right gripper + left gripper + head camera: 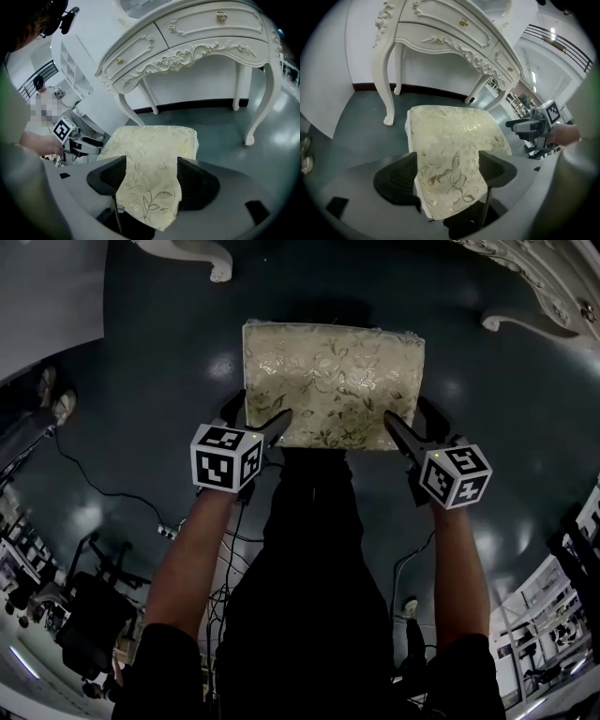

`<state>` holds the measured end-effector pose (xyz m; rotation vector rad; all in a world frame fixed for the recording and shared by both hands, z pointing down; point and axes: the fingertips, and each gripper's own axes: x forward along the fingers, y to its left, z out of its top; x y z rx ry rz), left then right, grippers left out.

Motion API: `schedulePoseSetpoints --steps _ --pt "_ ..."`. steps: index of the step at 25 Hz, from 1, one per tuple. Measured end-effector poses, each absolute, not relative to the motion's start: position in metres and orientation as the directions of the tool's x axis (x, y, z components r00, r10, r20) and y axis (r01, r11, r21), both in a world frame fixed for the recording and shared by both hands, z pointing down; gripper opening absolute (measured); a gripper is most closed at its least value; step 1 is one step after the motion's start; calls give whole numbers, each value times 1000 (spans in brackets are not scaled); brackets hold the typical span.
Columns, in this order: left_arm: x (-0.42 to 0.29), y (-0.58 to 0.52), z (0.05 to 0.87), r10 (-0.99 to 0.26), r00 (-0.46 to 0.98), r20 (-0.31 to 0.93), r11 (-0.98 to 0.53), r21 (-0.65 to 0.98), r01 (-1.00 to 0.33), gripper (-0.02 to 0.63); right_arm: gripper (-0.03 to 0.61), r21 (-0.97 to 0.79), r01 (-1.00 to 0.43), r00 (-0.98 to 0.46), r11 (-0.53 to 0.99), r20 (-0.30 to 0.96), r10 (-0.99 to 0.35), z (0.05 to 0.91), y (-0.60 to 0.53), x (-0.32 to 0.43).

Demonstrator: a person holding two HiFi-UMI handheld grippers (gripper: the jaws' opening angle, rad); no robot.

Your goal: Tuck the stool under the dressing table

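The stool's cream floral cushion [333, 381] stands on the dark floor in front of the white dressing table [440, 37], whose curved legs [214, 261] frame the space beyond it. My left gripper [261, 413] straddles the cushion's near left corner [450, 183], jaws apart on either side of the fabric. At the near right corner [147, 197] my right gripper [410, 416] does the same. Neither pair of pads is seen pressing in. The stool's legs are hidden under the cushion. The table [187, 51] shows carved drawers with gold knobs.
Black cables [94, 488] trail over the floor at the left. Dark stands and equipment [89, 615] crowd the lower left. A white wall with a dark skirting runs behind the table [361, 56]. The person's dark-clothed body fills the space just behind the stool.
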<state>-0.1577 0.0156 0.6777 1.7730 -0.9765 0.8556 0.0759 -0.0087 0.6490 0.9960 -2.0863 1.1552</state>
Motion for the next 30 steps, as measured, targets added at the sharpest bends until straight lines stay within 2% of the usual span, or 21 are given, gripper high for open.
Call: schedulePoseSetpoints --steps 11,20,28,30 --pt "-167 20 703 -203 458 865 -213 417 -883 506 370 -478 -827 -555 296 777 -296 684 3 88" --pt "-167 32 728 -98 520 848 -166 502 -849 511 400 -550 -814 -580 185 778 -240 716 10 92" --pt "-162 31 732 -45 558 829 -163 545 -823 516 403 -504 -838 -542 210 815 -206 719 11 91" --pt "-161 32 733 -44 563 825 -159 551 -819 515 434 -521 -836 -548 173 813 -200 723 12 94"
